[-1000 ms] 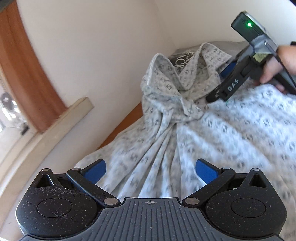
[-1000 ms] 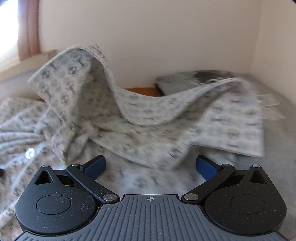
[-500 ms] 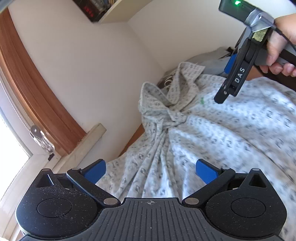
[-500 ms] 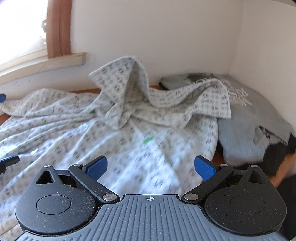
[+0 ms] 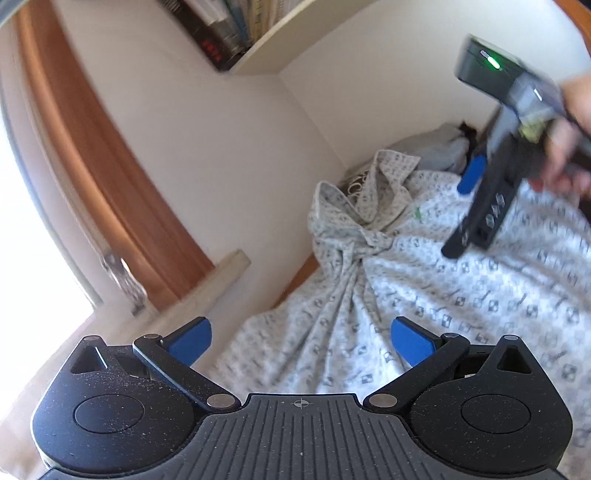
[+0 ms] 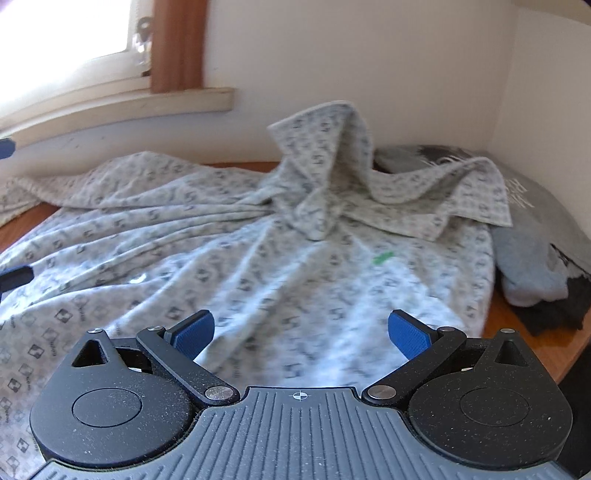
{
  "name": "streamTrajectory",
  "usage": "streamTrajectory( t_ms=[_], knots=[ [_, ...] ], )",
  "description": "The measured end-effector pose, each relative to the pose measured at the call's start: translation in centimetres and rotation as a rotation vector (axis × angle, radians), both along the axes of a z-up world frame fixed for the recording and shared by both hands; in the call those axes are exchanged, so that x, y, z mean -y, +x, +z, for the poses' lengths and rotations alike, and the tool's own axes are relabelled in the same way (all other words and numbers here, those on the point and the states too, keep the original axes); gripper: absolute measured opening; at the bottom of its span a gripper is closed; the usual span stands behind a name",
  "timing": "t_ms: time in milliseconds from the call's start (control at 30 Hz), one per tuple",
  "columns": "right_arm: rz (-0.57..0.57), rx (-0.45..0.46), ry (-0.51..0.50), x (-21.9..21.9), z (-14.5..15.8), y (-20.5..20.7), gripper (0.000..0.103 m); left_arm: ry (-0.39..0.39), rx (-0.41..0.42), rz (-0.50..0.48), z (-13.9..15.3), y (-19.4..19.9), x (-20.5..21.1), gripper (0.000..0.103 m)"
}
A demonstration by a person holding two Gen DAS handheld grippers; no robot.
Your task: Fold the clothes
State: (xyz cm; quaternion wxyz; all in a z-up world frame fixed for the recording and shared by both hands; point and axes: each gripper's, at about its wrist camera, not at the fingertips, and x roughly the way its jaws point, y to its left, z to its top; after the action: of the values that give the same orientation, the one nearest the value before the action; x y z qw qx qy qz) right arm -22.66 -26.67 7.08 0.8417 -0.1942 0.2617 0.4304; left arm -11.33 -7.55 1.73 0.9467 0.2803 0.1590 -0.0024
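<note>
On the wooden surface (image 6: 532,332) in the room's corner, the patterned shirt (image 6: 221,258) lies spread but rumpled, its collar end bunched and standing up toward the wall, its body fanning back toward me, so the long axis runs from near my tools away to that peak. Both tools are released: my left gripper (image 5: 301,338) hangs with its blue pads wide apart over the lower cloth, nothing between them, and my right gripper (image 6: 301,332) is likewise spread and empty above the shirt's middle. From the left view I judge the right one nearer the collar (image 5: 364,206), hovering just beside it, while the left sits back by the hem side near the window sill (image 5: 207,288). So any grab at the collar end falls to the right, the left taking the near cloth. The right view shows what the left mostly hides: a grey garment (image 6: 532,258) and something dark lying past the shirt's far edge, one sleeve flap draped partly over it. The left view alone shows the person's hand (image 5: 569,147) on the right tool, and a shelf of books (image 5: 236,26) above. Blur keeps me from reading buttons or seams.
</note>
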Motion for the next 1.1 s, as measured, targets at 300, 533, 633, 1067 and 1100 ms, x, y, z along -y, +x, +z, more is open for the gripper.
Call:
streamTrajectory(
  t_ms=[300,533,633,1067,1100],
  knots=[
    [-0.014,0.027,0.022,2.2,0.6,-1.8,0.1,-0.277,-0.172,-0.072,0.3,1.0,-2.7,0.099],
    [-0.116,0.005,0.061,6.1,0.6,-0.3,0.1,-0.428,-0.293,-0.087,-0.7,2.2,-5.1,0.032],
    [-0.117,0.011,0.076,6.1,0.8,-0.1,0.1,-0.456,-0.292,-0.069,-0.3,2.4,-6.5,0.029],
    [-0.052,-0.037,0.061,-2.6,0.2,2.8,0.1,-0.526,-0.346,0.091,-1.0,3.7,-13.3,0.056],
    [-0.055,-0.049,0.063,-2.9,0.1,3.3,0.1,-0.527,-0.358,0.093,-1.3,3.9,-13.4,0.056]
  ],
)
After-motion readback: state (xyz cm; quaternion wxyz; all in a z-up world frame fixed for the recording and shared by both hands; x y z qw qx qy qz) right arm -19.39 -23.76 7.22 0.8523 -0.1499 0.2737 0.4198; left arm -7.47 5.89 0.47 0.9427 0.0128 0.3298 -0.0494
